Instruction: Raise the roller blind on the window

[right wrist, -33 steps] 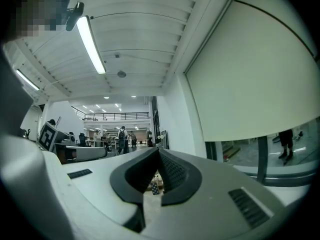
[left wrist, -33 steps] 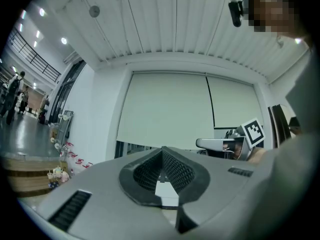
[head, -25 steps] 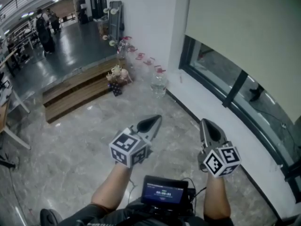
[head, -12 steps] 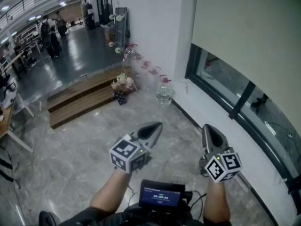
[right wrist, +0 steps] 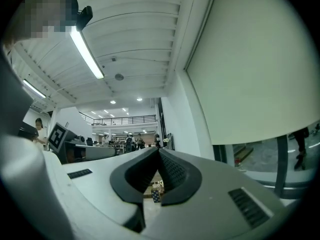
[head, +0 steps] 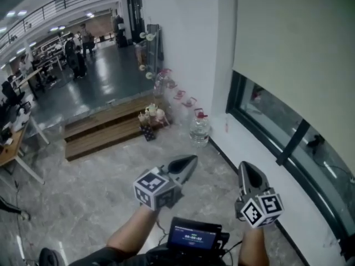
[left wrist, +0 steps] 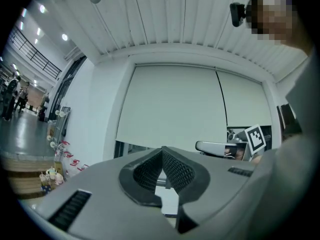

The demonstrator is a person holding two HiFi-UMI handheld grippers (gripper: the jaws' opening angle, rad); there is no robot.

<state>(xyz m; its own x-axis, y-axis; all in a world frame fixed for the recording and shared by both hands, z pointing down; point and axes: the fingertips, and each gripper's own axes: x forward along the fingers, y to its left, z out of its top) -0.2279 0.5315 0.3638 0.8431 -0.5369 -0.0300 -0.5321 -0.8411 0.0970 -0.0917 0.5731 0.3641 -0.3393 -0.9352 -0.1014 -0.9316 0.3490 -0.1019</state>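
Observation:
A pale beige roller blind [head: 299,49] hangs over most of the window at the right, its bottom edge above the dark glass [head: 288,132]. The left gripper view shows the same blind [left wrist: 175,104] straight ahead, in two panels. My left gripper [head: 191,160] is held out level over the floor, shut and empty. My right gripper [head: 244,168] is beside it, nearer the window sill, also shut with nothing in it. In the right gripper view the blind [right wrist: 260,69] fills the right side. No pull cord or chain shows.
A white sill [head: 260,165] runs along below the window. A clear water jug [head: 199,129] stands on the marble floor by the wall corner, with small items [head: 150,118] beside wooden steps [head: 105,132]. People stand far off in the hall at upper left. A small screen [head: 193,236] sits at my waist.
The view has shifted toward the window and wall corner; the jug and steps sit lower and more to the right in the picture. Both grippers moved forward together and stayed shut.

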